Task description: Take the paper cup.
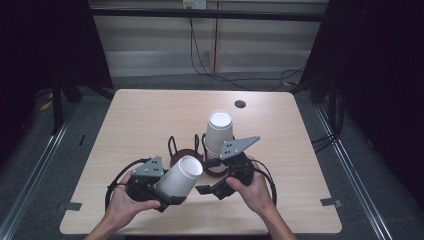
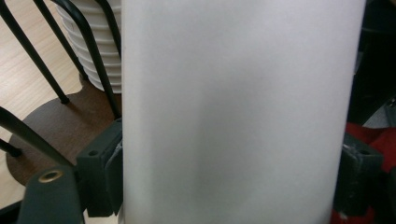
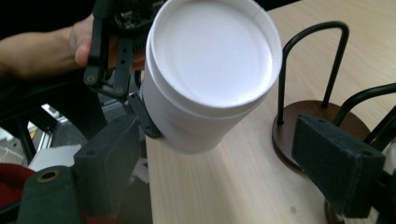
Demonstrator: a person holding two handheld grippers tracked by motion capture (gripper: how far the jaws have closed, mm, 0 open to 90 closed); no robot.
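So the left tool is gripping a single white paper cup by its sides, jaws pressing on both walls, and the cup is tilting with its closed bottom pointing up and to the right, hanging just above the near part of the light wooden counter. Looks like one cup is already off the stack and the rest of the job is placing it somewhere. A stack of white paper cups is still sitting upside down in the black wire cup holder with the round dark brown base, just beyond the tools. The right tool is sitting near the holder's base with its jaws standing wide and nothing between them, the holder's base showing just past them.
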